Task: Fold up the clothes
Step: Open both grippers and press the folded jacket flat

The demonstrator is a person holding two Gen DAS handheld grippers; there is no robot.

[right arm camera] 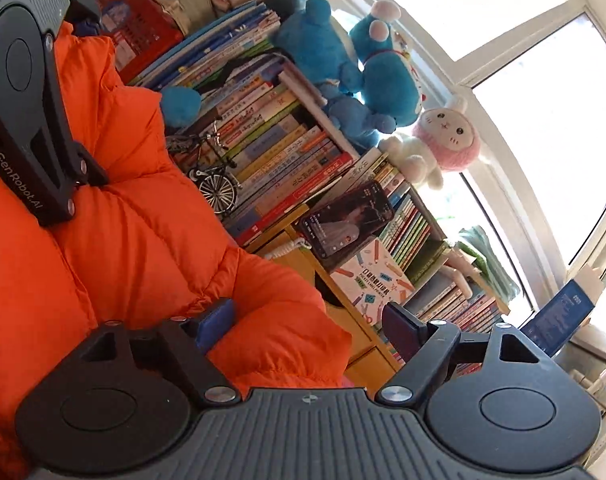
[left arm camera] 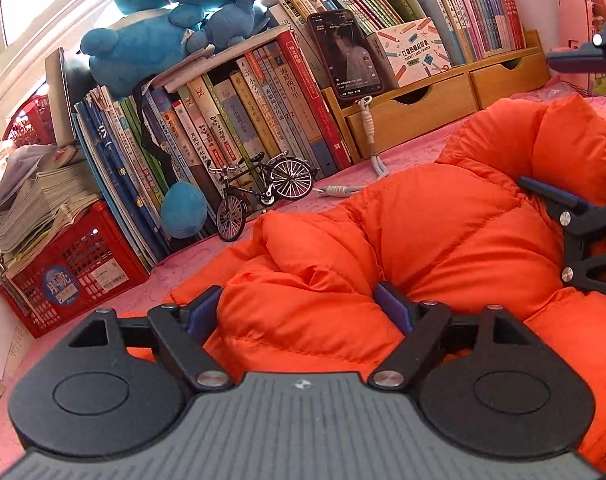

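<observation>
Orange puffy jacket (left arm camera: 443,240) bunched on the pink table (left arm camera: 415,148), filling the lower right of the left wrist view. Left gripper (left arm camera: 299,308) with fingers (left arm camera: 201,312) spread wide, pressed down into a thick quilted fold that bulges between them. Right gripper (right arm camera: 309,322) also spread wide: one finger (right arm camera: 215,322) touching the jacket's edge, the other clear of the fabric in front of the books; not gripping anything. Right gripper seen from the left wrist view over the jacket's far right part. Behind the jacket, rows of books (left arm camera: 239,120), a small model bicycle (left arm camera: 263,196), a phone (left arm camera: 345,56) leaning on a wooden drawer shelf (left arm camera: 435,108), blue plush toys (left arm camera: 163,28) on top, and a red crate (left arm camera: 71,268) at left.
</observation>
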